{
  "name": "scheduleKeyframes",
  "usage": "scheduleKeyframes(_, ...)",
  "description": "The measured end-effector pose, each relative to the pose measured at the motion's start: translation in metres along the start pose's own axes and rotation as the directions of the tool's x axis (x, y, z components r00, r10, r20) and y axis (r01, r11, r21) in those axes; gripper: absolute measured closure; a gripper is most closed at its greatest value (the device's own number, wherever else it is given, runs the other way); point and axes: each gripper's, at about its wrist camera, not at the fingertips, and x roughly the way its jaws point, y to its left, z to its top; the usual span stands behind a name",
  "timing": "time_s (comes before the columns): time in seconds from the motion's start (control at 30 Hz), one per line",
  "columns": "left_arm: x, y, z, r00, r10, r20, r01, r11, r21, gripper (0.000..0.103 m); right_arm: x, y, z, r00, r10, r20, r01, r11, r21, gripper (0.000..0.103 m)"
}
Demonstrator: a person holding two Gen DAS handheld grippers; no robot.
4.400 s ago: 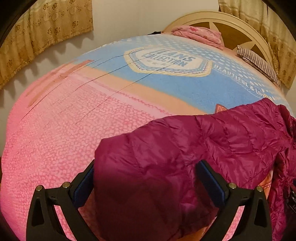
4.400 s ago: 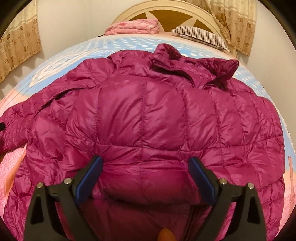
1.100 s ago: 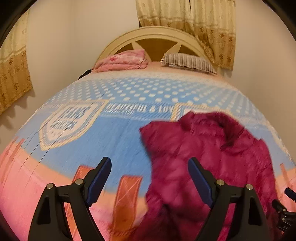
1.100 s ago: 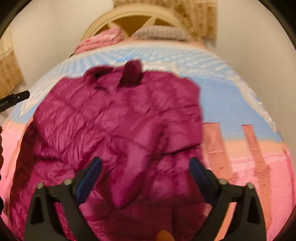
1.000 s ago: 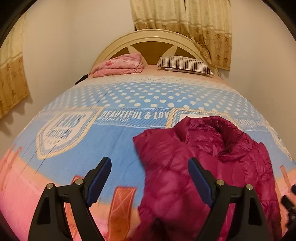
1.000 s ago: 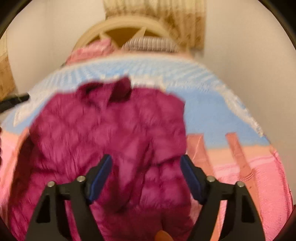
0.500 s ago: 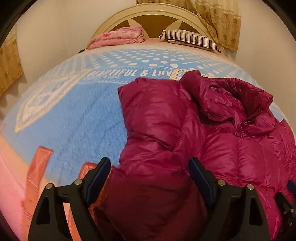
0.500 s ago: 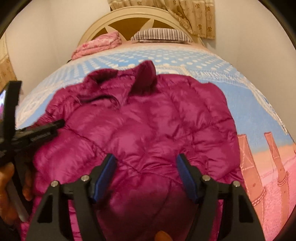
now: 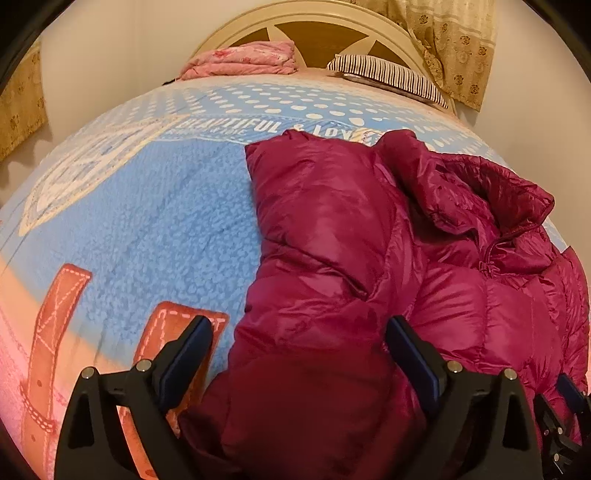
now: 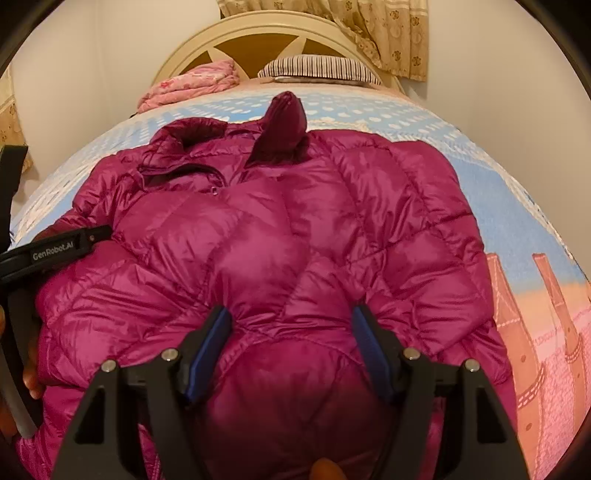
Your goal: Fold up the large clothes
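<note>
The left tongs [image 9: 297, 354] stand wide, their jaws having just been opening, a folded-over panel of the magenta puffer jacket [image 9: 332, 240] between them but not pinched. The right tongs [image 10: 290, 345] straddle a bulge of the jacket's lower half; whether their blue pads actually press it I cannot tell. The fold looks about half done: one side is turned inward, while the hem-to-collar fold and the collar (sticking up) seem left. The jacket is glossy, quilted and springy, lying toward the foot edge of the bed [image 9: 147, 229] on fuzzy blue-and-pink fleece. Farther off lie a striped pillow [image 9: 388, 75] and a curved cream headboard [image 9: 314, 22].
</note>
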Motion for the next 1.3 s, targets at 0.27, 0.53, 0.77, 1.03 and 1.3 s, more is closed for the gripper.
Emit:
scheduleKeyframes(0.27, -0.004, 0.003, -0.003, 1.000, -0.013, -0.009, 0.013, 1.000, 0.000, 0.006, -0.002, -0.002, -0.002, 1.000, -0.001, -0.001, 0.001, 1.000, 0.018, 0.032)
scheduleKeyframes(0.53, 0.000, -0.001, -0.002, 1.000, -0.003, -0.018, 0.003, 1.000, 0.023, 0.004, -0.004, 0.001, -0.007, 1.000, -0.020, -0.006, 0.020, 1.000, 0.017, 0.032)
scheduleKeyframes(0.77, 0.000, -0.002, -0.003, 1.000, 0.001, -0.019, -0.001, 1.000, 0.026, 0.003, -0.004, 0.001, -0.007, 1.000, -0.027, -0.008, 0.028, 1.000, 0.012, 0.032)
scheduleKeyframes(1.03, 0.005, -0.007, -0.001, 0.999, 0.023, -0.032, -0.022, 0.999, 0.045, 0.001, -0.002, 0.005, -0.007, 0.998, -0.053, -0.015, 0.053, 0.999, -0.006, 0.032)
scheduleKeyframes(1.3, -0.001, -0.009, 0.004, 0.995, 0.055, -0.078, -0.049, 0.996, 0.078, 0.001, -0.001, 0.008, -0.004, 0.998, -0.064, -0.027, 0.064, 0.998, -0.022, 0.032)
